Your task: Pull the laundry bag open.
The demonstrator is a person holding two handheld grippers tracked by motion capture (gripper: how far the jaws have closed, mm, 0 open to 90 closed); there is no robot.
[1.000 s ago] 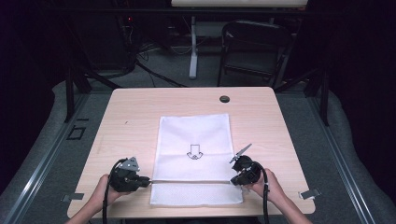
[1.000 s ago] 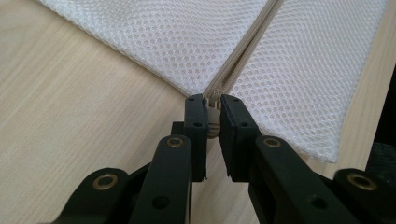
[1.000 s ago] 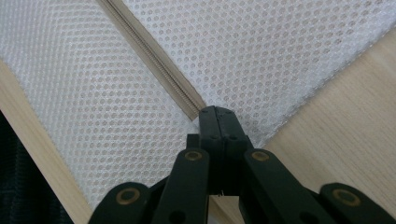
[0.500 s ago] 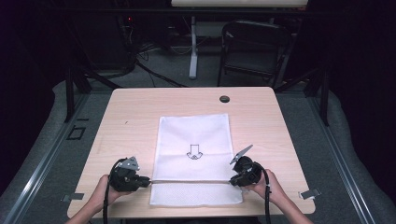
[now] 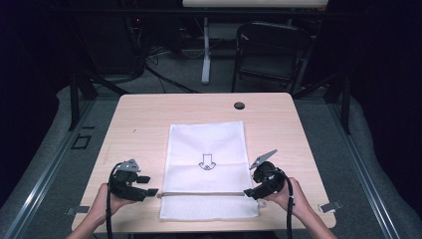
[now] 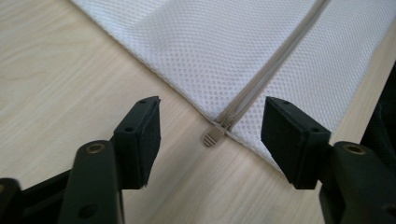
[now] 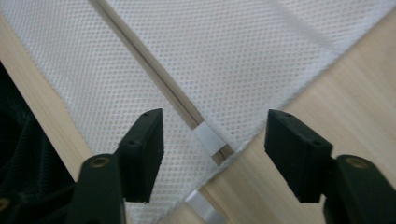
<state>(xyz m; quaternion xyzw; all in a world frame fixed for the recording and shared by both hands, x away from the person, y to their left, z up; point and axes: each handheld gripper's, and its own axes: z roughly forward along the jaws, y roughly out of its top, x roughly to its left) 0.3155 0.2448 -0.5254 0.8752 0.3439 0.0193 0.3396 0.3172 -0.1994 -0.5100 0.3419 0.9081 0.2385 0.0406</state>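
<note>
On the left, my left hand-held gripper (image 5: 149, 191) has just been opening its jaws: a second ago they were pinched at the left end of the zip, and now they stand apart with nothing gripped. In the left gripper view the grey zip pull (image 6: 213, 137) lies on the wood between the pads (image 6: 144, 135), touching neither. I read that as a release: the mesh bag (image 5: 206, 149) is laid out and let go, flat on the desk (image 5: 144, 114), its near edge close to my side and the zip (image 5: 201, 194) running straight across it from one gripper to the other. The arrow mark (image 5: 205, 162) sits mid-bag, unchanged from the earlier frames, so the bag has not shifted with the release. On the right, the right hand-held gripper (image 5: 249, 193) has likewise just been opening; its jaws are parted above the right end of the zip, where a small white tab (image 7: 208, 138) lies between them, untouched. Both grippers also sit a little higher than before, so I judge the flattening or closing step done and the hands free to withdraw. Around the bag there is little: a dark round grommet (image 5: 239, 105) near the far edge, well apart. Beyond the desk stand a chair (image 5: 271, 55) and loose cables (image 5: 159, 55) on the floor. Nothing blocks a retreat.
</note>
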